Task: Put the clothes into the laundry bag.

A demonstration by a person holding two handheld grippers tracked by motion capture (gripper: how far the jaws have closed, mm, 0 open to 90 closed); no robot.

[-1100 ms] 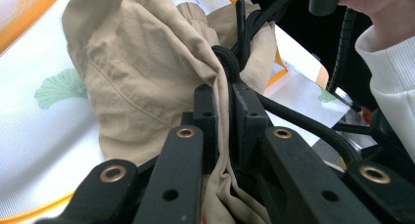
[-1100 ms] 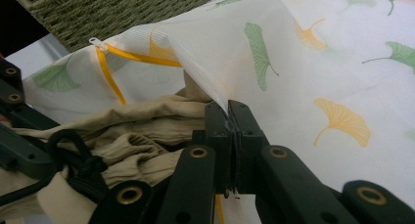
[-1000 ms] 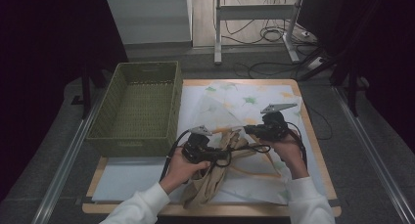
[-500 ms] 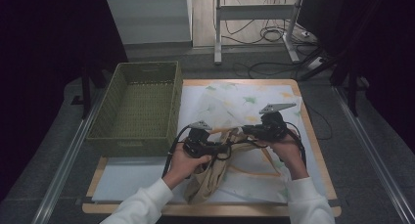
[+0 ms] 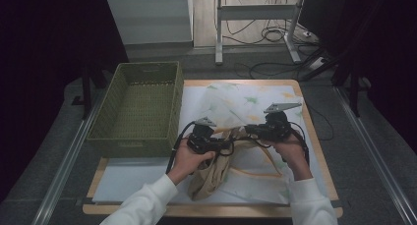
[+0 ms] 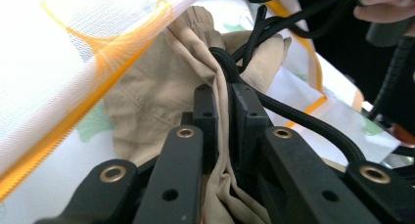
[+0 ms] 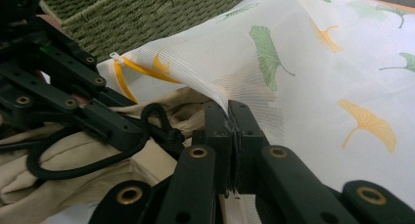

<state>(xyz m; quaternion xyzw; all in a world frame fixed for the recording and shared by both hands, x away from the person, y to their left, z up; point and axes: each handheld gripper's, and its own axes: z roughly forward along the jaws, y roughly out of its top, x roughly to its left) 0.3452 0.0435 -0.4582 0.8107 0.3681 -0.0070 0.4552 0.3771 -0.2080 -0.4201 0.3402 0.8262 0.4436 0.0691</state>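
Observation:
A white mesh bag (image 5: 241,104) printed with green and orange leaves lies on the table, its orange-edged mouth toward the person. A beige garment (image 5: 211,178) lies bunched at that mouth, part of it under the lifted mesh. My left gripper (image 5: 227,147) is shut on a fold of the beige garment (image 6: 161,82), with a black cable caught beside the jaws. My right gripper (image 5: 248,130) is shut on the mesh bag's edge (image 7: 235,82), holding it raised over the garment (image 7: 63,185). The left gripper (image 7: 139,131) shows close by in the right gripper view.
A green woven basket (image 5: 140,107) stands at the left, its wall near my left hand. The wooden table (image 5: 314,146) carries a white sheet (image 5: 128,181). Table legs and cables lie on the floor beyond the far edge.
My left gripper has slid right with the beige garment toward the bag's mouth. The right gripper has held the mesh edge almost still.

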